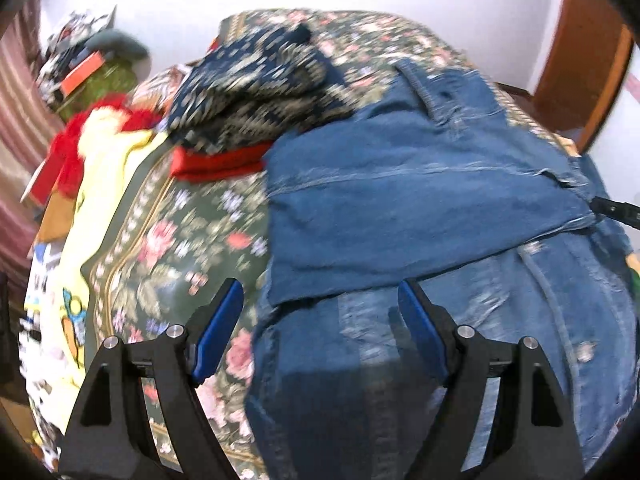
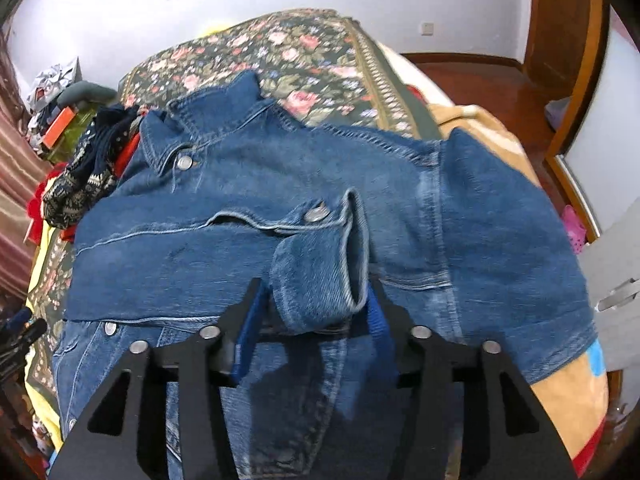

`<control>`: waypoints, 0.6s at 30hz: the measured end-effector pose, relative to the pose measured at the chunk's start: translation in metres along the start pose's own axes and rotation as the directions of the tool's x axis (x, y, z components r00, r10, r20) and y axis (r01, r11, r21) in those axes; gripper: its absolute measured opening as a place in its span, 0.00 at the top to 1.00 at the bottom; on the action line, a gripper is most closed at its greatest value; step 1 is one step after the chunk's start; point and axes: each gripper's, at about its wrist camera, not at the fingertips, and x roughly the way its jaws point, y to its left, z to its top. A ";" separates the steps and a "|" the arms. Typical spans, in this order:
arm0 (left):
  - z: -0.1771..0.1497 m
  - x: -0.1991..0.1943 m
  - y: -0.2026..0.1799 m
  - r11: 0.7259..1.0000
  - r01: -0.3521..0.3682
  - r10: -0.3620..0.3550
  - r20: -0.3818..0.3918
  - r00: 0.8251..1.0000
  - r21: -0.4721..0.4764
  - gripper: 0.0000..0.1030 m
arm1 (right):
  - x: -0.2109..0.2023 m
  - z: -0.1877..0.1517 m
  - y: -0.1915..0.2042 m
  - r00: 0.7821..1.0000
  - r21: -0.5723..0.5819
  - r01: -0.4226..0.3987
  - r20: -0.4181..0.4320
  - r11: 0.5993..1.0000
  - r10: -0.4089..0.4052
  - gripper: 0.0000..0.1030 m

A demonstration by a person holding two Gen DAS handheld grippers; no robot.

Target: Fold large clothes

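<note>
Right gripper grips the sleeve cuff, folding it over the denim jacket spread mid-bed. Left gripper hovers wide open, empty, ready to steady.

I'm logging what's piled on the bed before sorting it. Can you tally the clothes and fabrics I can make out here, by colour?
Blue denim: 1, the jacket, its sleeve cuff between the fingers of the right tool
Navy patterned: 1, a garment
Red: 2, a folded piece and a fluffy one
Yellow: 1, a printed cloth
Total: 5
The left tool holds nothing.
</note>
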 end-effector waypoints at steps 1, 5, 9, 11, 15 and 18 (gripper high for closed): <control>0.005 -0.003 -0.008 1.000 0.009 -0.009 0.012 1.000 0.017 0.23 | -0.005 0.001 -0.004 1.000 -0.001 0.016 0.009 1.000 -0.016 0.52; 0.023 -0.011 -0.033 0.997 0.048 -0.051 0.044 0.998 0.061 0.22 | -0.031 0.004 -0.025 0.998 0.022 0.029 0.052 0.999 -0.030 0.49; 0.040 -0.017 -0.058 0.990 0.092 -0.099 0.065 0.993 0.104 0.21 | -0.062 0.007 -0.053 0.990 0.079 0.042 0.129 0.996 -0.052 0.39; 0.049 -0.018 -0.071 0.986 0.120 -0.129 0.073 0.989 0.120 0.21 | -0.076 0.007 -0.070 0.986 0.119 0.054 0.153 0.991 -0.072 0.35; 0.066 -0.019 -0.094 0.975 0.173 -0.185 0.081 0.979 0.137 0.21 | -0.092 0.002 -0.105 0.978 0.216 0.078 0.173 0.973 -0.117 0.34; 0.073 -0.021 -0.112 0.969 0.192 -0.207 0.085 0.975 0.158 0.21 | -0.091 -0.005 -0.128 0.978 0.285 0.089 0.157 0.954 -0.138 0.33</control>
